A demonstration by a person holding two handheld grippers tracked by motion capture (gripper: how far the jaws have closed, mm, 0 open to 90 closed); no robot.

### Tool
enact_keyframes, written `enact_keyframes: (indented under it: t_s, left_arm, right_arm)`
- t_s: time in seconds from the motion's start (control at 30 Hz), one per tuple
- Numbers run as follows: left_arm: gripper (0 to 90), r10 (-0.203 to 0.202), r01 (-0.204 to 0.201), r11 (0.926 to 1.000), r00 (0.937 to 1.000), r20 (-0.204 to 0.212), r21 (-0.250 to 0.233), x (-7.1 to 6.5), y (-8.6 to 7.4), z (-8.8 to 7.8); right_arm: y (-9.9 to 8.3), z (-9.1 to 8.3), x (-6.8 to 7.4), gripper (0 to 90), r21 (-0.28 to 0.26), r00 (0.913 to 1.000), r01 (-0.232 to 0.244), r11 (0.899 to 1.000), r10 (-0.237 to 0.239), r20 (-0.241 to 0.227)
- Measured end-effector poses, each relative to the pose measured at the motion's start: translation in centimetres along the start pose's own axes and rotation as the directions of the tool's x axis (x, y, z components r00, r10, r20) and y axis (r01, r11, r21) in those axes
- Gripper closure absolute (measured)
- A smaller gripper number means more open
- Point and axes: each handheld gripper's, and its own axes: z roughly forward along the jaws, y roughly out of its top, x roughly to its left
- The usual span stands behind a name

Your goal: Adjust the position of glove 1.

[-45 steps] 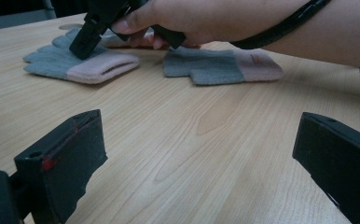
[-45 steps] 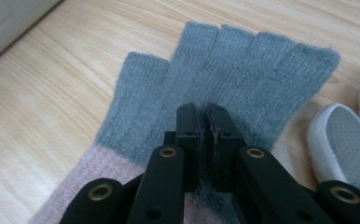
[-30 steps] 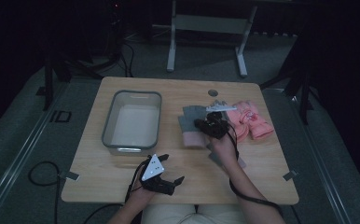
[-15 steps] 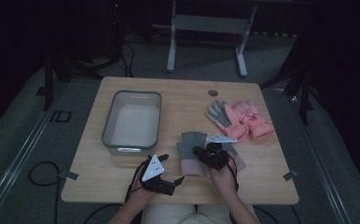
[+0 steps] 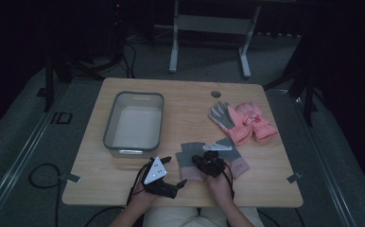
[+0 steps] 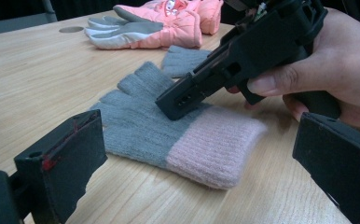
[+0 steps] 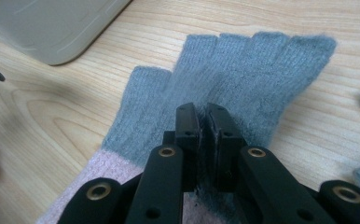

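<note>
Pinching a fold of the grey glove (image 7: 243,88), the right hand-held gripper (image 7: 202,122) has its jaws squeezed almost together, with a bit of grey knit caught between them. They have just been opening a tiny bit, but the knit is between them and gripped. The glove lies flat on the tabletop (image 5: 185,101), near the front edge and to the right of the tub (image 5: 134,124). It has short grey fingers and a pink cuff (image 6: 218,149), and the cuff end points toward the person. A second grey glove (image 5: 230,153) lies just beside it, on the side away from the tub. The left hand-held gripper (image 5: 169,177) sits in front of the tub, close to the glove's cuff, with its jaws spread wide and nothing in them. Its own view looks at the glove from low down and shows the right hand (image 6: 336,70) holding the other gripper on top of the glove. Behind the grey gloves, well apart from the tub, lies a pile of pink gloves (image 5: 244,122).
</note>
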Motion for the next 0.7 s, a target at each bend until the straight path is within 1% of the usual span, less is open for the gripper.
enact_keyframes:
  t_s: [0.13,0.27,0.33,0.37,0.4,0.43,0.47,0.5,0.53,0.57,0.6,0.67,0.7]
  left_arm:
    - [1.7,-0.002,0.002,1.0,1.0,-0.001,0.003,0.0,0.0,0.0]
    - [1.7,-0.003,0.003,1.0,1.0,0.001,0.003,0.0,0.0,0.0]
    - [1.7,-0.003,0.003,1.0,1.0,0.002,0.004,0.0,0.0,0.0]
    - [1.7,-0.003,0.003,1.0,1.0,0.001,0.002,0.0,0.0,0.0]
    - [1.7,-0.004,0.004,1.0,1.0,0.002,0.003,0.0,0.0,0.0]
    - [1.8,-0.004,0.004,1.0,1.0,0.002,0.003,0.0,0.0,0.0]
    - [1.8,-0.005,0.005,1.0,1.0,0.004,0.003,0.1,0.0,0.0]
    - [1.7,-0.005,0.005,1.0,1.0,0.004,0.002,0.1,0.0,0.0]
    - [1.8,-0.007,0.007,1.0,1.0,0.003,0.001,0.1,0.0,0.0]
    - [1.8,-0.008,0.008,1.0,1.0,0.003,0.001,0.1,0.0,0.0]
    - [1.7,-0.009,0.009,1.0,1.0,0.003,0.0,0.1,0.0,0.0]
    - [1.7,-0.009,0.009,1.0,0.9999,0.006,0.003,0.1,0.0,0.0]
    - [1.7,-0.008,0.008,1.0,0.9999,0.006,0.002,0.1,0.0,0.0]
  right_arm:
    - [-0.1,0.0,-0.1,81.2,-0.011,0.9997,-0.021,1.0,0.021,-0.01]
    - [0.3,-0.6,-0.4,74.2,-0.01,0.998,-0.052,0.999,0.052,-0.037]
    - [0.9,-1.1,-0.6,69.6,-0.001,0.9976,-0.046,0.999,0.046,-0.052]
    - [1.2,-1.5,-0.8,69.6,-0.003,0.9978,-0.038,0.999,0.038,-0.055]
    - [1.6,-2.0,-1.0,69.6,-0.018,0.9983,-0.024,1.0,0.023,-0.054]
    - [1.6,-2.0,-1.0,69.6,-0.018,0.9983,-0.024,1.0,0.023,-0.054]
    - [2.0,-2.5,-1.2,68.2,-0.024,0.9988,0.001,1.0,-0.002,-0.05]
    - [2.9,-3.6,-1.6,67.4,-0.058,0.9979,0.055,0.997,-0.057,-0.031]
    - [3.3,-4.0,-1.8,67.4,-0.066,0.9968,0.07,0.995,-0.072,-0.034]
    - [3.9,-4.7,-2.3,67.3,-0.079,0.994,0.088,0.993,-0.092,-0.058]
    - [4.2,-5.2,-2.6,67.2,-0.09,0.9928,0.098,0.991,-0.103,-0.06]
    - [4.9,-6.5,-3.5,63.4,-0.1,0.9849,0.168,0.981,-0.171,-0.027]
    - [5.2,-6.9,-3.8,63.4,-0.11,0.9843,0.172,0.979,-0.175,-0.018]
